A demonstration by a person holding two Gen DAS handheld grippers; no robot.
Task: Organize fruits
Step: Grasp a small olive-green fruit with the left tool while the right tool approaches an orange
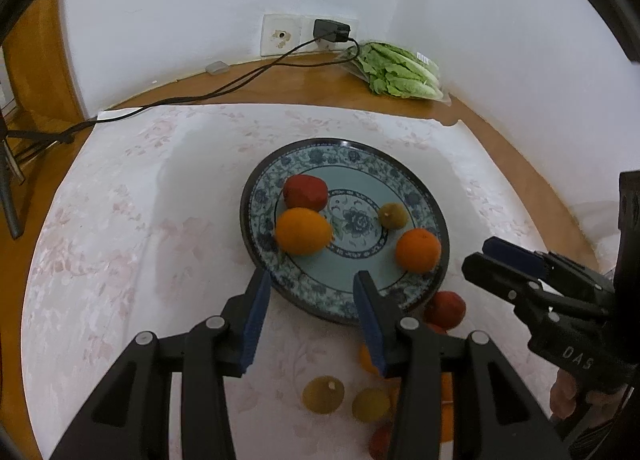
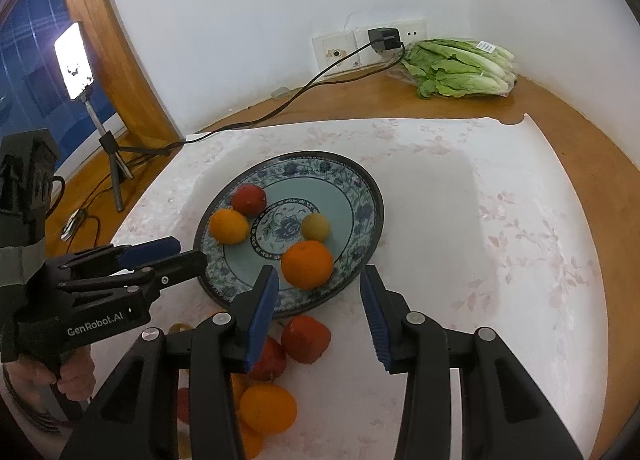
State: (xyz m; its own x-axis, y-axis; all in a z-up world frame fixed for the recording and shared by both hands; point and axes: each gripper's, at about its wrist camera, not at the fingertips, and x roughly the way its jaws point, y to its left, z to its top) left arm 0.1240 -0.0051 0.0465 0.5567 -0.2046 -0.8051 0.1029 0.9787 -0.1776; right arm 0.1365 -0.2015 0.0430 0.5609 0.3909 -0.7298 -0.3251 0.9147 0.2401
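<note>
A: Left wrist: left gripper [image 1: 310, 280] jaws apart, empty, over the near rim of the plate [image 1: 400, 167]; four fruits on it, bare cloth [image 1: 120, 219] at left.

B: Right wrist: right gripper [image 2: 318, 280] apart, empty, orange [image 2: 307, 263] just beyond; loose fruit [image 2: 306, 338] below, maybe five. Cloth free at right.

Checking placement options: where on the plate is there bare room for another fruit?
The plate is bare along its far rim and right side, beyond the yellow fruit. Its left edge, with the apple and orange, is crowded.
</note>
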